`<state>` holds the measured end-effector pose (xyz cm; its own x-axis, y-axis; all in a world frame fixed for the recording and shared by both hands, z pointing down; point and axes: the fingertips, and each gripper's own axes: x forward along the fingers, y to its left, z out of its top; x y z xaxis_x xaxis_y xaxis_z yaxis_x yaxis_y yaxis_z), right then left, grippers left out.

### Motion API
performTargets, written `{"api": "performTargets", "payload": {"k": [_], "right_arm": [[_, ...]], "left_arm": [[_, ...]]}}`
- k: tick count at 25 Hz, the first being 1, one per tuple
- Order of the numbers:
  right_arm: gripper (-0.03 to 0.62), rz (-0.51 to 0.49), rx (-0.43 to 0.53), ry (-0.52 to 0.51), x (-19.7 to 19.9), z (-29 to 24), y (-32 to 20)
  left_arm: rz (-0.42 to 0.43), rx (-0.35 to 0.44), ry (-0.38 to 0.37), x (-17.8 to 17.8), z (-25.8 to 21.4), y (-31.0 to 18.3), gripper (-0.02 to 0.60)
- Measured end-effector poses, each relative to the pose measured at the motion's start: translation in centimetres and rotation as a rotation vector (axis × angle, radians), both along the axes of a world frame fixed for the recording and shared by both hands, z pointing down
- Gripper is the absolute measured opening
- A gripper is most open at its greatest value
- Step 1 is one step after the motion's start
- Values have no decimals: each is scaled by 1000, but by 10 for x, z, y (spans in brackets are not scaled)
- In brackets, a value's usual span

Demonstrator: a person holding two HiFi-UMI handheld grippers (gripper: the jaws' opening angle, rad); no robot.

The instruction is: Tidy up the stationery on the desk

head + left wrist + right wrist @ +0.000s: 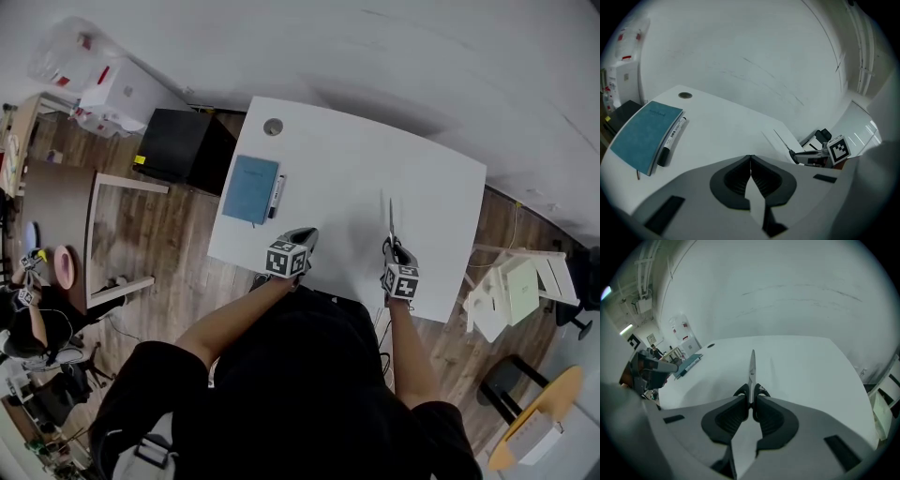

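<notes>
While my left gripper (pixel 750 159) stands clenched on nothing over the desk's (pixel 347 169) six o'clock edge, my right gripper (pixel 751 401) grasps the scissors (pixel 752 366) by their black handles. The blades are together and point to twelve o'clock. In the head view the blue notebook (pixel 250 188) lies toward nine o'clock on the desk, with the black marker (pixel 276 196) just beside its three o'clock edge. A round grey cap (pixel 273 127) sits at eleven o'clock.
</notes>
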<state>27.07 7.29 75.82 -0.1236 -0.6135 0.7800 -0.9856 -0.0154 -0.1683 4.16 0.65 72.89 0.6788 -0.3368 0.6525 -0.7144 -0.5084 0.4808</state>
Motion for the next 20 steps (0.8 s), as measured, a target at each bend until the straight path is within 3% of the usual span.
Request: {"api": "performTargets", "payload": {"k": [12, 20], "right_arm": [[87, 59, 53, -60, -135, -21, -65], [89, 130, -13, -121, -224, -1, -97]], "left_arm": [[13, 38, -18, -90, -8, -43, 14], [0, 51, -53, -158, -5, -76, 14]]}}
